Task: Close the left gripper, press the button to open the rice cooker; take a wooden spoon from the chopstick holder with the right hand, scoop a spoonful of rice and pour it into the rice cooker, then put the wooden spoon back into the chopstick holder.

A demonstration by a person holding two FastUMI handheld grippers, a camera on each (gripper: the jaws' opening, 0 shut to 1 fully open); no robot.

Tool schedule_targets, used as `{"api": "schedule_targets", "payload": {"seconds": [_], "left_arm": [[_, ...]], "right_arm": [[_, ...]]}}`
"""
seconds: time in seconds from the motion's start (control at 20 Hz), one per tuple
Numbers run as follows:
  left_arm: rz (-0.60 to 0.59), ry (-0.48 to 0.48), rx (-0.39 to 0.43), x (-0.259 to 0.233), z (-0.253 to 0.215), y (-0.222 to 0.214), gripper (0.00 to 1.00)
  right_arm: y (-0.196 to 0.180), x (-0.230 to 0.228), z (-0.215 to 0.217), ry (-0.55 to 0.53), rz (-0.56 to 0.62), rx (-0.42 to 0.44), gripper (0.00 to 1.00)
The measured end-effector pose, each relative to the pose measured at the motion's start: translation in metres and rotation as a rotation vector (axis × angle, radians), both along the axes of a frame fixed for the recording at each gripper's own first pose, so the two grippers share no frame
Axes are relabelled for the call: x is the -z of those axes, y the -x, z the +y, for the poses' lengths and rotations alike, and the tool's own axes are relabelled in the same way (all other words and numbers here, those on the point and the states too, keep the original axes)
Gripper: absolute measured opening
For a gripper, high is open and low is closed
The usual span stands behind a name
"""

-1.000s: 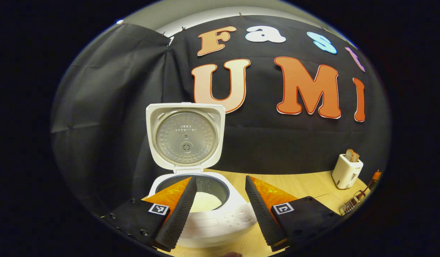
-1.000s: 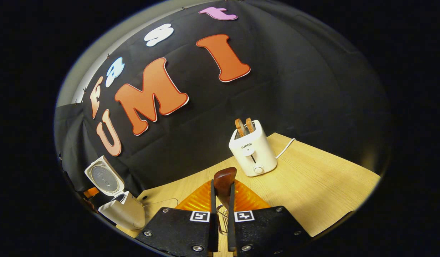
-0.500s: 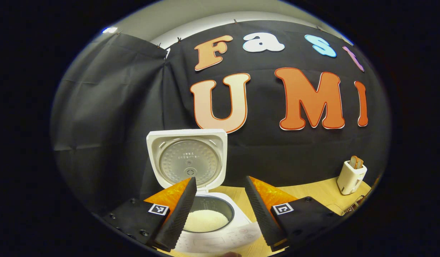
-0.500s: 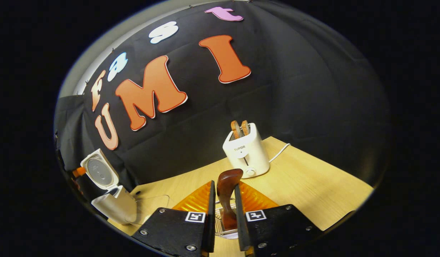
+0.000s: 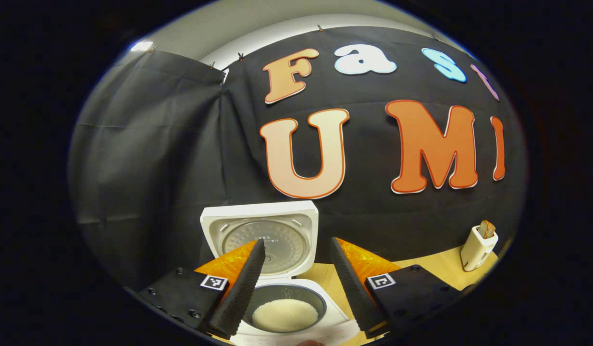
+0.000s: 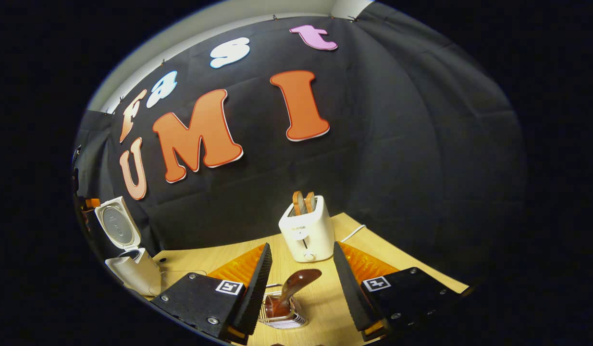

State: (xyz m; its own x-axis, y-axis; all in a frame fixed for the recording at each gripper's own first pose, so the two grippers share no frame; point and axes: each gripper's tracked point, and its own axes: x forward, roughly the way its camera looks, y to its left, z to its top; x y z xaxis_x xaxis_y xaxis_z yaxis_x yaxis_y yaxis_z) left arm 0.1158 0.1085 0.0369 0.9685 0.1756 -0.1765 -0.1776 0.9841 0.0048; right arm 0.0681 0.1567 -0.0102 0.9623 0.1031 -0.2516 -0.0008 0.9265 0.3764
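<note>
Right gripper (image 6: pixel 301 262) wide apart, above the wooden spoon (image 6: pixel 292 288) leaning in the chopstick holder (image 6: pixel 282 312), near the toaster (image 6: pixel 307 230). Left gripper (image 5: pixel 294 254) apart too, over the open rice cooker (image 5: pixel 284 312) with rice inside. Could tip if bumped, since leaning.

Premises: a recording booth staged as a kitchen, not a lived-in home. Black cloth (image 6: pixel 412 144) hangs as the back wall, clipped along its top edge beneath a pale plain wall. A light wooden surface (image 6: pixel 325 302) carries kitchen appliances: a white rice cooker (image 5: pixel 296 312) with lid raised, a white toaster (image 6: pixel 307 230) holding 2 slices, and a wire chopstick holder (image 6: pixel 282 315).
</note>
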Motion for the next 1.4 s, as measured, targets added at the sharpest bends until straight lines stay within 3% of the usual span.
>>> {"api": "schedule_targets", "payload": {"seconds": [0.1, 0.15, 0.2, 0.25, 0.4, 0.45, 0.5, 0.6, 0.65, 0.7, 0.9, 1.1, 1.4], "left_arm": [[-0.008, -0.010, -0.017, -0.012, 0.013, -0.010, 0.90], [-0.021, -0.024, -0.034, -0.020, 0.019, -0.015, 0.90], [-0.023, -0.032, -0.043, -0.024, 0.025, -0.021, 0.88], [-0.026, -0.033, -0.052, -0.029, 0.029, -0.027, 0.90], [-0.053, -0.043, -0.083, -0.045, 0.048, -0.052, 0.89], [-0.060, -0.052, -0.088, -0.050, 0.052, -0.060, 0.88], [-0.062, -0.059, -0.098, -0.054, 0.056, -0.068, 0.89], [-0.067, -0.064, -0.114, -0.059, 0.067, -0.090, 0.87], [-0.061, -0.051, -0.119, -0.060, 0.073, -0.102, 0.89], [-0.055, -0.032, -0.133, -0.057, 0.079, -0.112, 0.89], [-0.020, -0.018, -0.160, -0.048, 0.100, -0.154, 0.89], [0.068, 0.101, -0.170, -0.015, 0.113, -0.180, 0.89], [0.192, 0.067, -0.201, 0.025, 0.126, -0.179, 0.88]], "right_arm": [[-0.002, -0.017, -0.009, 0.037, -0.038, 0.028, 0.79], [-0.003, -0.026, -0.012, 0.055, -0.055, 0.039, 0.89], [-0.001, -0.034, -0.014, 0.071, -0.072, 0.044, 0.80], [0.000, -0.042, -0.014, 0.083, -0.087, 0.045, 0.80], [0.003, -0.061, -0.016, 0.113, -0.113, 0.045, 0.81], [0.004, -0.067, -0.016, 0.124, -0.124, 0.043, 0.91], [0.004, -0.073, -0.014, 0.132, -0.129, 0.042, 0.82], [0.005, -0.083, -0.011, 0.128, -0.145, 0.028, 0.83], [0.006, -0.086, -0.008, 0.123, -0.151, 0.021, 0.92], [0.006, -0.090, -0.007, 0.125, -0.166, 0.012, 0.83], [0.009, -0.104, -0.009, 0.188, -0.194, 0.023, 0.83], [0.013, -0.102, -0.007, 0.202, -0.178, 0.008, 0.86], [0.015, -0.090, -0.006, 0.200, -0.164, -0.007, 0.87]]}}
